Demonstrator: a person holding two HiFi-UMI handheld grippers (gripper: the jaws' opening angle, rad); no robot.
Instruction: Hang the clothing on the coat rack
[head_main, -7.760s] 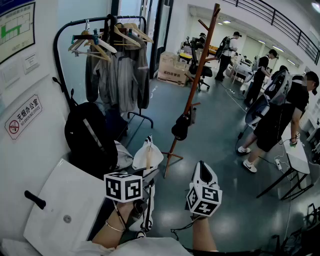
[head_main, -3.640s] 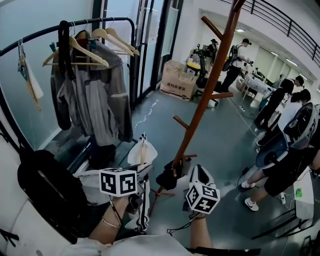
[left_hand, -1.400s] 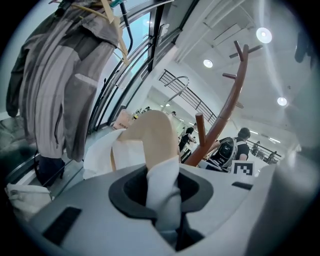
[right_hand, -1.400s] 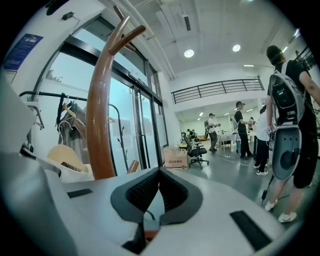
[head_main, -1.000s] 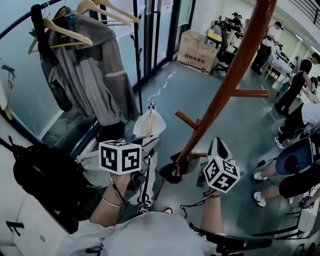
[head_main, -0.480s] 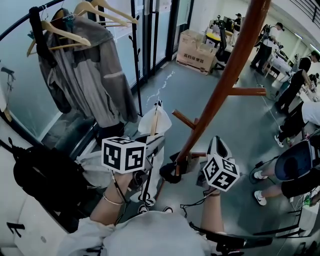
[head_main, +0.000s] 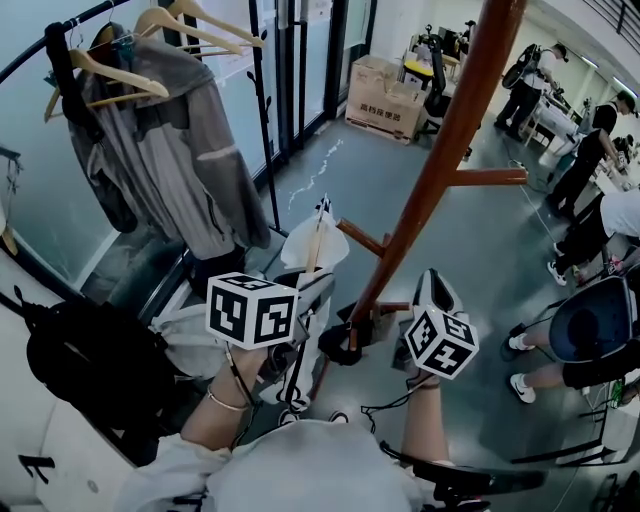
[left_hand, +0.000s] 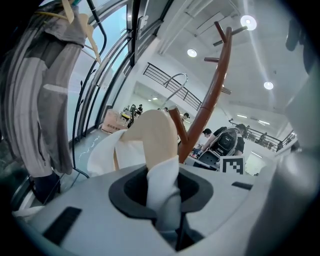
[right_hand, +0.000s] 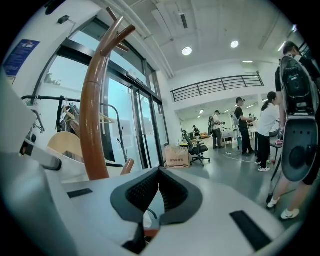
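Left claw clamps the white garment on its hanger, near the coat rack; right claw is pressed together.

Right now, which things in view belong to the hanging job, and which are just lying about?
Job: white garment on its wooden hanger, pinched in the left gripper; brown coat rack; right gripper, empty.
Lying about: grey jackets on the black rail, black backpack, cardboard box.

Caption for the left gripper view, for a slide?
Left gripper clamps a white garment on its wooden hanger, facing the brown coat rack.
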